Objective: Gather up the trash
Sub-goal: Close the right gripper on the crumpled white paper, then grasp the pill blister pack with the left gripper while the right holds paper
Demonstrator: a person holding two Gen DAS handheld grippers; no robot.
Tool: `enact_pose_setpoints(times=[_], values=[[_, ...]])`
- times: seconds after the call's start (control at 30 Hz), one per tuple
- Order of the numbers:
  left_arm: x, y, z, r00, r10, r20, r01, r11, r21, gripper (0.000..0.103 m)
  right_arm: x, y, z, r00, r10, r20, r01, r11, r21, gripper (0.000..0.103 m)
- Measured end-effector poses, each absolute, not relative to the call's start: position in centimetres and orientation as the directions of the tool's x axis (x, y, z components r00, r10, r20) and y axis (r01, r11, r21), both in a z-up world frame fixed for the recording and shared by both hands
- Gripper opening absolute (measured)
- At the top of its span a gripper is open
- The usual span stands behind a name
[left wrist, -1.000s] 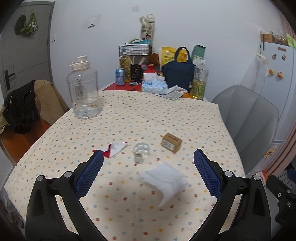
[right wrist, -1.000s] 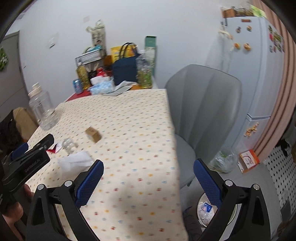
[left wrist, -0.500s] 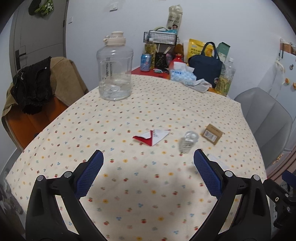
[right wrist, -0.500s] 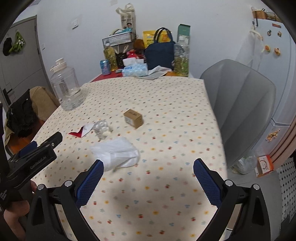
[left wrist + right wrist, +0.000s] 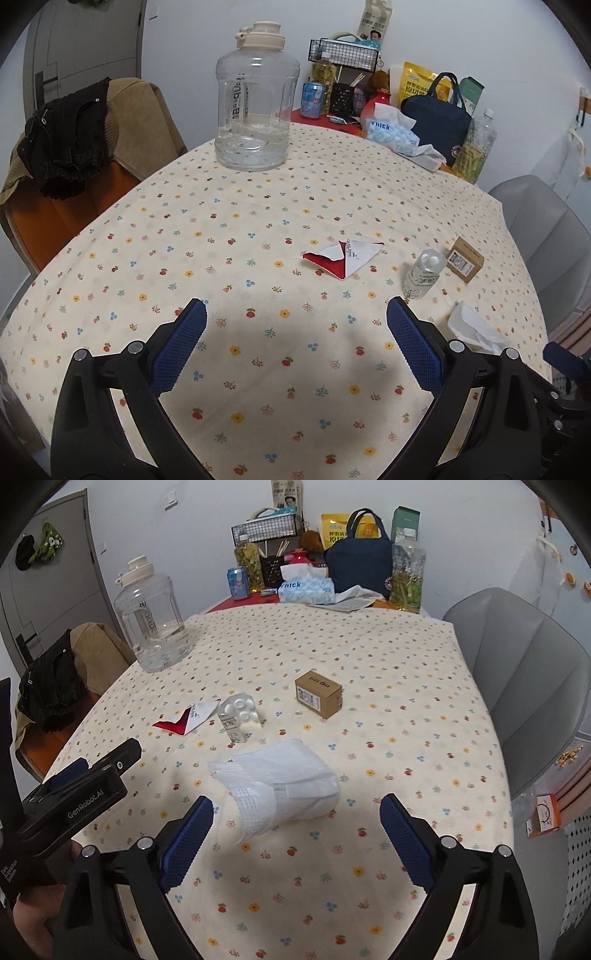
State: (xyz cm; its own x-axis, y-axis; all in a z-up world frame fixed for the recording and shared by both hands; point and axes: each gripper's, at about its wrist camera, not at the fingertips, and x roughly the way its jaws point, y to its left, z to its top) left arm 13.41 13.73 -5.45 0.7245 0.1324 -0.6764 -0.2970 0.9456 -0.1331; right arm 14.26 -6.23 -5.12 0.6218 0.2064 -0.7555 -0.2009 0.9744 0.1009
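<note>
Both our grippers have dropped closer to the tablecloth [image 5: 406, 701]. We see the crumpled white tissue [image 5: 284, 782] at frame centre, just ahead of our right gripper [image 5: 295, 834], whose empty jaws are closing; our left gripper [image 5: 295, 343] gapes, empty.

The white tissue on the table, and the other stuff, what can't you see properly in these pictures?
- White tissue: left wrist view, partly hidden behind the gripper finger.
- Small clear bottle: label print too small in both views.
- Red and white wrapper: print too small to read.
- Left gripper: right wrist view, cut off by the left edge.
</note>
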Motion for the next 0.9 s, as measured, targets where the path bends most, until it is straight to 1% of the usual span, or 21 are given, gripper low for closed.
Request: enact_pose_setpoints(times=[0.1, 0.13, 0.17, 0.2, 0.23, 0.27, 0.3, 0.33, 0.37, 0.47, 0.9], values=[[14.0, 13.8, -5.9, 0.717, 0.128, -0.685, -0.297, 0.946, -0.133, 0.097, 15.1, -5.7, -6.1, 0.591, 0.222, -0.775, -0.211, 0.971, 0.116, 0.075], [14.1, 13.8, -6.0, 0.715, 0.127, -0.688, -0.297, 0.945, -0.134, 0.097, 15.3, -5.7, -6.4, 0.58, 0.226, -0.783, -0.213, 0.969, 0.122, 0.067], [14.3, 13.9, -6.2, 0.712, 0.125, -0.691, -0.297, 0.945, -0.135, 0.097, 15.5, -5.6, -6.7, 0.568, 0.232, -0.79, -0.215, 0.968, 0.13, 0.055], [14.4, 13.8, -6.2, 0.711, 0.123, -0.692, -0.296, 0.945, -0.137, 0.097, 15.8, -5.6, -7.0, 0.553, 0.239, -0.798, -0.215, 0.966, 0.141, 0.049], [14.5, 13.8, -6.3, 0.712, 0.12, -0.692, -0.295, 0.945, -0.139, 0.097, 15.9, -5.7, -7.2, 0.544, 0.246, -0.802, -0.216, 0.965, 0.15, 0.035], [14.6, 13.7, -6.3, 0.712, 0.117, -0.693, -0.292, 0.946, -0.14, 0.097, 16.0, -5.7, -7.4, 0.536, 0.254, -0.805, -0.217, 0.963, 0.159, 0.026], [14.7, 13.5, -6.3, 0.712, 0.113, -0.693, -0.288, 0.947, -0.142, 0.097, 16.0, -5.9, -7.4, 0.535, 0.254, -0.806, -0.214, 0.963, 0.161, 0.023], [14.8, 13.4, -6.3, 0.713, 0.109, -0.693, -0.284, 0.948, -0.142, 0.097, 16.0, -6.0, -7.3, 0.54, 0.253, -0.803, -0.212, 0.964, 0.161, 0.014], [15.0, 13.1, -6.3, 0.713, 0.104, -0.693, -0.277, 0.95, -0.143, 0.097, 16.0, -6.2, -7.1, 0.544, 0.254, -0.8, -0.212, 0.964, 0.162, 0.008], [15.5, 12.3, -6.3, 0.716, 0.09, -0.693, -0.258, 0.955, -0.143, 0.097, 15.8, -6.9, -6.5, 0.562, 0.253, -0.788, -0.204, 0.965, 0.164, 0.005], [18.5, 8.0, -5.6, 0.724, 0.017, -0.69, -0.163, 0.976, -0.147, 0.091, 15.9, -11.7, -4.0, 0.64, 0.178, -0.747, -0.094, 0.984, 0.154, 0.004]])
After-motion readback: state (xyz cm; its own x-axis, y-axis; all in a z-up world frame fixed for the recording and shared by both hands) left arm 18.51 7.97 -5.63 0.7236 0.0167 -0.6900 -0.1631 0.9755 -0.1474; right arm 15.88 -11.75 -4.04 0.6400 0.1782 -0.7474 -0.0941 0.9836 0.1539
